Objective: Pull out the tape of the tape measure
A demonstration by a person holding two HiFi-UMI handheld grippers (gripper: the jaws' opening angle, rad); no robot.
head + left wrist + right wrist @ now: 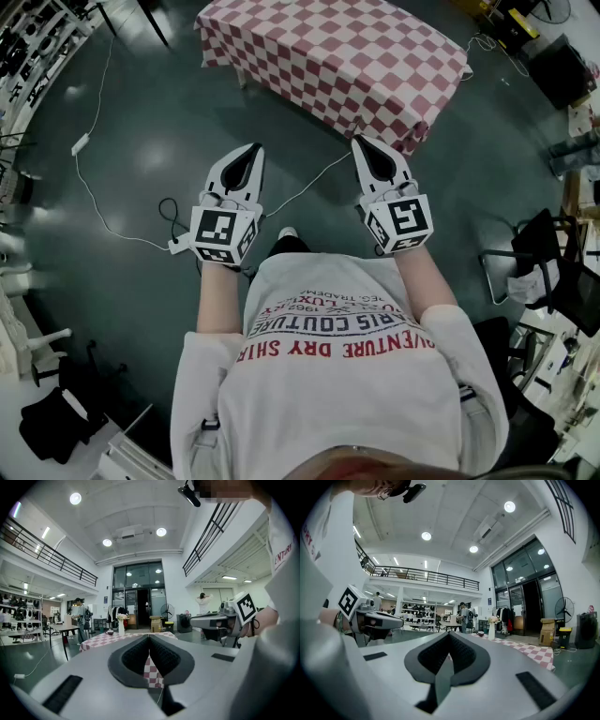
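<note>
The left tool (253, 150) and right tool (362, 142) are each pressed together, beyond a shirt (347, 384) printed "COUTURE" and "DRY".

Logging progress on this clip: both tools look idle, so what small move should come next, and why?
Probably step toward the checked table: the left tool and right tool are shut, empty, held over floor, and no tape measure shows.

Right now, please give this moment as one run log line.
left gripper: shut, empty | right gripper: shut, empty | red-and-white checkered table: ahead of both grippers, not touched | tape measure: not in view
</note>
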